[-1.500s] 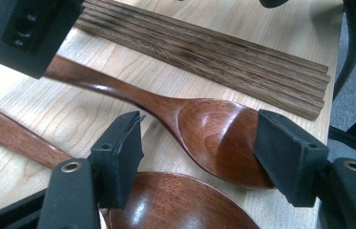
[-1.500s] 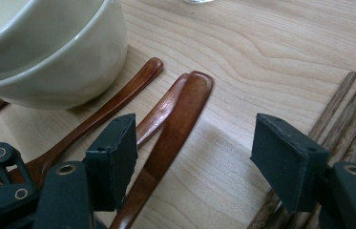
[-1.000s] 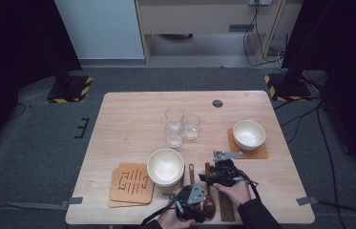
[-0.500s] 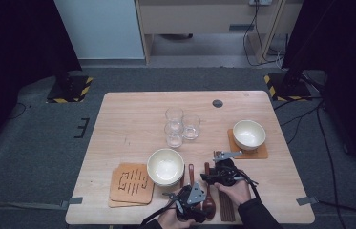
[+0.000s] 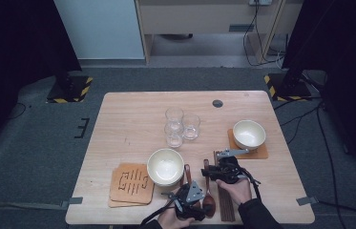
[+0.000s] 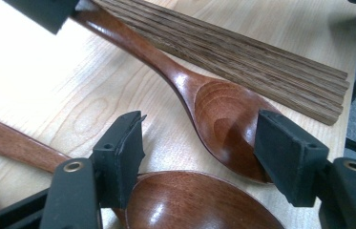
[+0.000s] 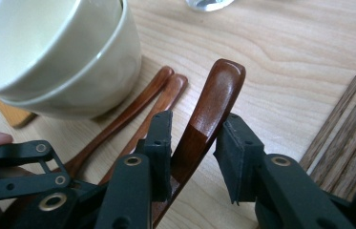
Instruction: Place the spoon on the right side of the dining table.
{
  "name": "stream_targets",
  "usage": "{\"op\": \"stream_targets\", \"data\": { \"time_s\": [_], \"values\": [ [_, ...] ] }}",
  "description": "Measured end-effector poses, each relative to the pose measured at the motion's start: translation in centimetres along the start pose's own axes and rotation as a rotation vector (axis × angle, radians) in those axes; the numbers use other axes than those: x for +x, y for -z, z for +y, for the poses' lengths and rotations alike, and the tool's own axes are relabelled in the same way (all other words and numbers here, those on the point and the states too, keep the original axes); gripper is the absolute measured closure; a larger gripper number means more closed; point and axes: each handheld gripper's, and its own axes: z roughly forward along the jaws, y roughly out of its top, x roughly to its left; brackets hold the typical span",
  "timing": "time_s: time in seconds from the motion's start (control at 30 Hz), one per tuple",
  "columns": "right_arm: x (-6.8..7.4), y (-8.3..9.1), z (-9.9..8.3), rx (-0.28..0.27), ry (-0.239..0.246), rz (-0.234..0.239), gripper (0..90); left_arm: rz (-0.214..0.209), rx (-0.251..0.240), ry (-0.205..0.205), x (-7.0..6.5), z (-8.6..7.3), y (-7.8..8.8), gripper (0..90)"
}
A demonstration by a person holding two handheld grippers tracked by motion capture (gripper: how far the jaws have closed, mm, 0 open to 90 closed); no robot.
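Three dark wooden spoons lie near the table's front edge beside a row of chopsticks (image 5: 225, 206). My right gripper (image 5: 210, 171) (image 7: 192, 143) straddles the handle of one spoon (image 7: 211, 107). Its jaws have just been closing, and a narrow gap remains at the right pad (image 7: 235, 152). That spoon's bowl (image 6: 223, 124) lies between the jaws of my left gripper (image 5: 202, 203) (image 6: 199, 148), which stand wide apart. The right pad (image 6: 285, 157) rests at the bowl's rim. A second spoon bowl (image 6: 199, 205) sits lower between those jaws.
Stacked cream bowls (image 5: 165, 166) (image 7: 56, 52) stand just left of the spoons, with two thin spoon handles (image 7: 159, 93) beside them. Wooden coasters (image 5: 130, 183) lie at the front left. Three glasses (image 5: 181, 125) cluster mid-table. Another bowl (image 5: 248, 133) sits on a coaster at right.
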Motion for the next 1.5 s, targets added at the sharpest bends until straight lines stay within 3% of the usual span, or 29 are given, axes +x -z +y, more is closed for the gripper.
{"op": "stream_targets", "data": {
  "time_s": [0.2, 0.7, 1.5],
  "values": [
    [0.0, 0.8, 0.3, -0.043, -0.022, 0.039, 72.0, 0.012, -0.004, 0.008, 0.1, 0.0, 0.1, 32.9],
    [0.0, 2.0, 0.4, -0.087, -0.089, 0.121, 77.7, 0.010, -0.012, 0.011, 0.2, 0.0, 0.1, 33.0],
    [-0.1, 2.7, 0.4, -0.150, -0.178, 0.191, 84.6, 0.026, -0.012, 0.007, 0.3, 0.0, 0.2, 33.2]
  ]
}}
